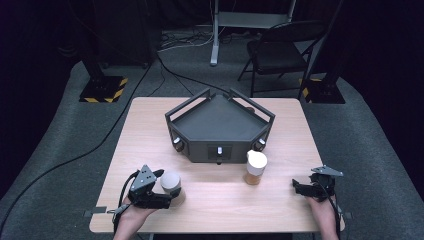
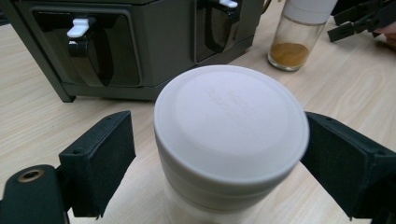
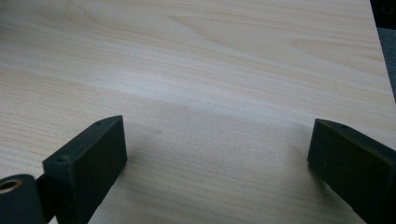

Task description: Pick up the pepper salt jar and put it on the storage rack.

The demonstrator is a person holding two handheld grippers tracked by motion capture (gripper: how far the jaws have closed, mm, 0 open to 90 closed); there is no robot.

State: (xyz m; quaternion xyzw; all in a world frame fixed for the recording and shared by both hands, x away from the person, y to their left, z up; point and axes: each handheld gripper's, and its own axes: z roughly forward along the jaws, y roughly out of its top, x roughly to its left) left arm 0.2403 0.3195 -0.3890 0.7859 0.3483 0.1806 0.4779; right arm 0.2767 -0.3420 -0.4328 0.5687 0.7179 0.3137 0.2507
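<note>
Honestly, you've barely started: your left tool sits spread around the white-lidded jar on the bench, one side touching, not clamped. Right tool gapes over bare wood.

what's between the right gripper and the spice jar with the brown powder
Nothing visible. Bare table lies between the right gripper and the spice jar; the jaws are spread open with nothing between them.

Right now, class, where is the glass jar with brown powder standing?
In the high view the glass jar stands upright on the table, just right of centre, close before the dark tray unit and between the two grippers.
</note>
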